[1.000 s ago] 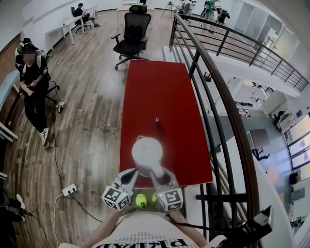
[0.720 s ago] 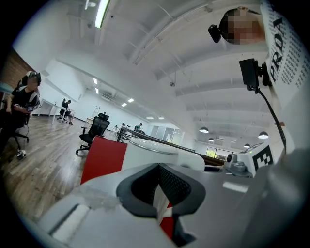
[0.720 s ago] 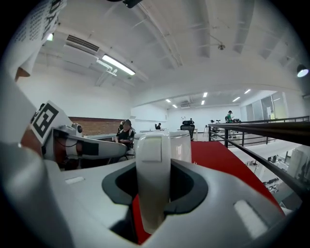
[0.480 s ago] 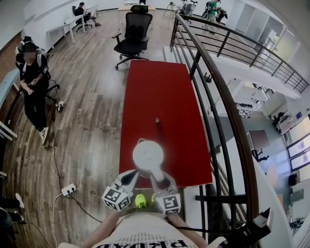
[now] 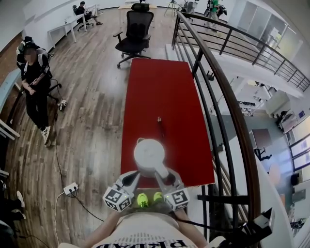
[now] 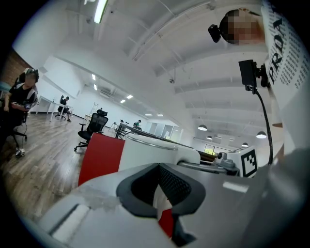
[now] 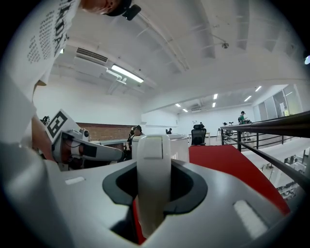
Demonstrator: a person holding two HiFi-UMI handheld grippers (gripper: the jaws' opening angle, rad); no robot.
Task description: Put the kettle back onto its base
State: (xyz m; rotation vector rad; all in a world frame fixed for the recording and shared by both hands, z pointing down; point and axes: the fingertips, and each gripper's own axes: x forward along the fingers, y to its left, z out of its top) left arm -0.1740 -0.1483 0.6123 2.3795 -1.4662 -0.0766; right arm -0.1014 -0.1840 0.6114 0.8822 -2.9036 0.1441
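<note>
Kettle (image 5: 148, 154), white: found at near edge of red table (image 5: 160, 97); handle (image 7: 153, 169) pinched in right gripper (image 5: 164, 175), jaws just tightened; left gripper (image 5: 131, 178) pressed together, empty.

From above, the kettle (image 5: 149, 155) covered whatever stood beneath it, so no base could be made out. In the left gripper view the left tongs (image 6: 158, 169) hid the kettle's lower half. In the right gripper view the handle (image 7: 153, 174) covered most of the kettle's body. A seated person (image 5: 82, 10) at upper left was too small to tell.
</note>
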